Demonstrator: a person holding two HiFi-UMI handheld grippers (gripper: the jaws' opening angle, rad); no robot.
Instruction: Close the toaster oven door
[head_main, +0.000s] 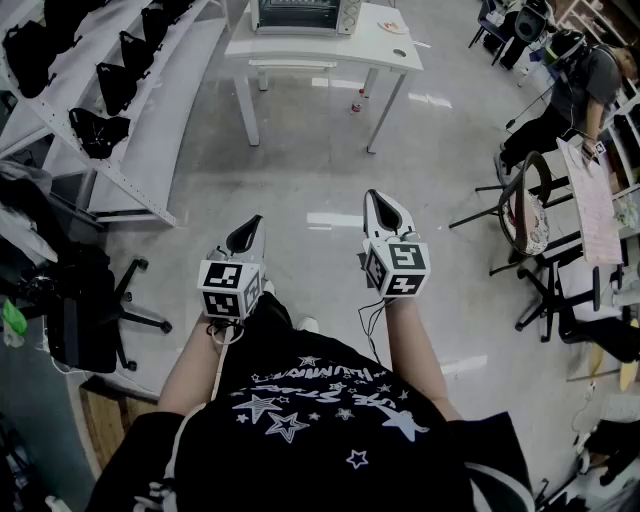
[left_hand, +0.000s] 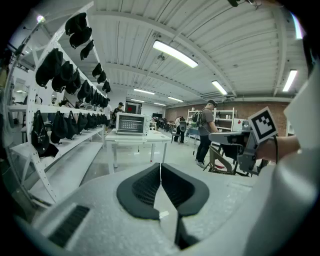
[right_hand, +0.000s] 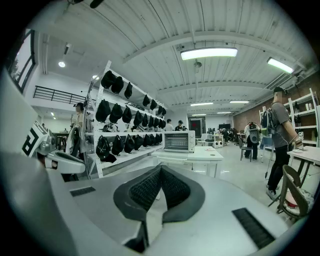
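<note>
Both clenched empty, the left gripper (head_main: 244, 236) and right gripper (head_main: 384, 211) face the oven (head_main: 303, 14), well off at twelve o'clock; closing in should come before any push to shut it.

A large workshop-like lab hall is suggested by a white table (head_main: 380, 45) on a polished floor (head_main: 300, 180), a long shelving rack (head_main: 150, 120) of black gear left of it, a seated person (head_main: 575, 95) among desks right of it, and strip lights (right_hand: 209, 53) above.
</note>
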